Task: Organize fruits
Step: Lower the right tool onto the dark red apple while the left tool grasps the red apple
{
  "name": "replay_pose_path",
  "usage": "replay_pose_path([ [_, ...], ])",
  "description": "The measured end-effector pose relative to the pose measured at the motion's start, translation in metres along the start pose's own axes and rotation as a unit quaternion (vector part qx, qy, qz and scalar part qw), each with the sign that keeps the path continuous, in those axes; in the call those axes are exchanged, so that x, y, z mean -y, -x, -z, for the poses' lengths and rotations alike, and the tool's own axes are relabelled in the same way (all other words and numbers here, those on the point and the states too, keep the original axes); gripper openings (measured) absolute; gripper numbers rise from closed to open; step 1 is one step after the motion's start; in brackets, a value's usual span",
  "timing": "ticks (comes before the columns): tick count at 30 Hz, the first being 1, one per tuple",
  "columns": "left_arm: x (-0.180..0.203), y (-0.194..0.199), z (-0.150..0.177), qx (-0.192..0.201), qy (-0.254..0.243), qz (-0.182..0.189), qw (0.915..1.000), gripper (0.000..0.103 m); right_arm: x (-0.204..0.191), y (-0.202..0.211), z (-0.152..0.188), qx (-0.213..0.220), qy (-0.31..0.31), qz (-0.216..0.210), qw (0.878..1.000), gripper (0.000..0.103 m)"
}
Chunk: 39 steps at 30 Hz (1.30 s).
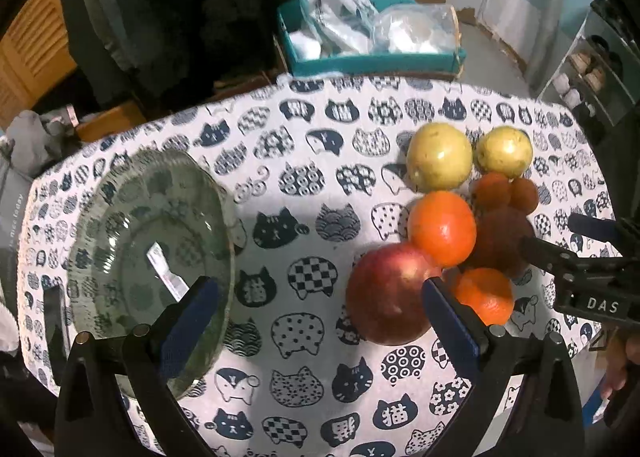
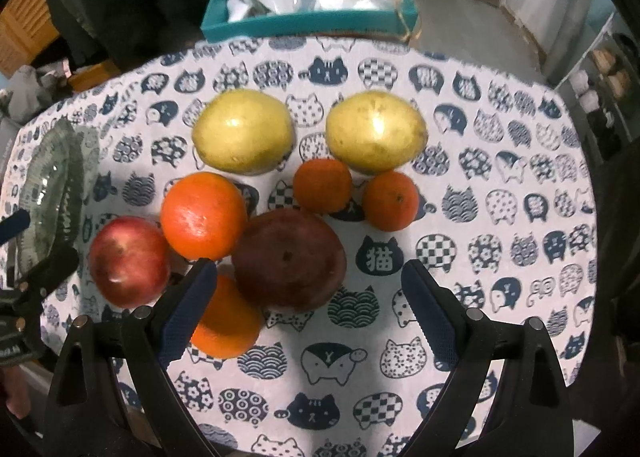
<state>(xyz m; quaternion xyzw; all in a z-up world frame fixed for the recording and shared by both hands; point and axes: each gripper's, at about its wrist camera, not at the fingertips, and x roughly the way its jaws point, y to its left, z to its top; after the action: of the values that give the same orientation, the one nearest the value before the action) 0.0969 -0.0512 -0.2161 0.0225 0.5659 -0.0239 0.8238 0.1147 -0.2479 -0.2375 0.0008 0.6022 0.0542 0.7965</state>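
A clear glass bowl [image 1: 148, 253] sits empty at the table's left; its rim shows in the right wrist view [image 2: 52, 197]. Fruit clusters to its right: two yellow pears [image 2: 244, 131] [image 2: 376, 131], a big orange [image 2: 204, 215], two small tangerines [image 2: 322, 185] [image 2: 390, 201], a dark red fruit [image 2: 290, 259], a red apple [image 2: 128, 261] and another orange [image 2: 228, 323]. My left gripper [image 1: 320, 321] is open and empty, between bowl and red apple [image 1: 386, 293]. My right gripper [image 2: 308, 313] is open and empty, just before the dark red fruit.
The table wears a cat-print cloth [image 2: 500, 217]. A teal box [image 1: 376, 57] with plastic bags stands behind its far edge. A shelf unit [image 1: 592, 77] is at far right. Dark clutter lies at back left.
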Motion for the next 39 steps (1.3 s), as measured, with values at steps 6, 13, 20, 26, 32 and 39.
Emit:
replay_pose_path([
  [6, 0.009, -0.017, 0.002, -0.023, -0.001, 0.006, 0.9997, 0.102, 0.002, -0.026, 0.001, -0.028, 0.001, -0.011, 1.0, 0.092],
  [13, 0.022, -0.031, 0.002, -0.041, -0.007, 0.025, 0.9988, 0.102, 0.002, -0.043, -0.001, -0.043, -0.005, -0.037, 0.998, 0.091],
  [20, 0.027, -0.04, 0.002, -0.064, 0.0, 0.052, 0.9966, 0.099, 0.002, -0.055, -0.004, -0.051, -0.03, -0.085, 0.995, 0.078],
  [26, 0.036, -0.043, 0.005, -0.073, -0.012, 0.067, 0.995, 0.095, 0.014, -0.036, 0.0, -0.017, -0.029, -0.032, 0.999, 0.078],
  [32, 0.035, -0.056, 0.008, -0.089, -0.012, 0.08, 0.9928, 0.081, 0.024, -0.026, 0.001, 0.002, -0.036, -0.011, 0.999, 0.078],
  [39, 0.036, -0.062, 0.01, -0.084, -0.014, 0.098, 0.9915, 0.076, 0.03, -0.025, 0.005, 0.013, -0.034, -0.004, 0.999, 0.078],
])
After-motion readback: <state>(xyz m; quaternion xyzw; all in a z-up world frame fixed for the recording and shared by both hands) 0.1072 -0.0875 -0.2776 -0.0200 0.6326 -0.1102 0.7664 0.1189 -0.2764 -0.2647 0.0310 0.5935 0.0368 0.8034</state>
